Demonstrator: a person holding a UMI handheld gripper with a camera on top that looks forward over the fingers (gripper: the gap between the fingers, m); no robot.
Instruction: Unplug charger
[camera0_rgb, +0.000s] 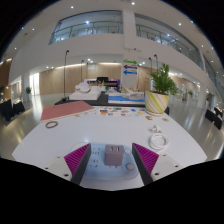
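While gripper (111, 160) gapes, charger (115, 155) between fingers (78, 157)

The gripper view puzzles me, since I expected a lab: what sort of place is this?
Probably a large office lobby or atrium. A railed upper balcony runs above, a potted plant stands on the white table, and the open gripper brackets a charger.

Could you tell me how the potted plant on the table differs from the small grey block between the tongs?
The potted plant stands far beyond the tongs, at the table's far side; the grey block, probably the charger, sits between the open tongs without visible contact. The plant is tall, green-leaved, in a pale pot; the block is low, squarish and grey. Both stand over the same white table.
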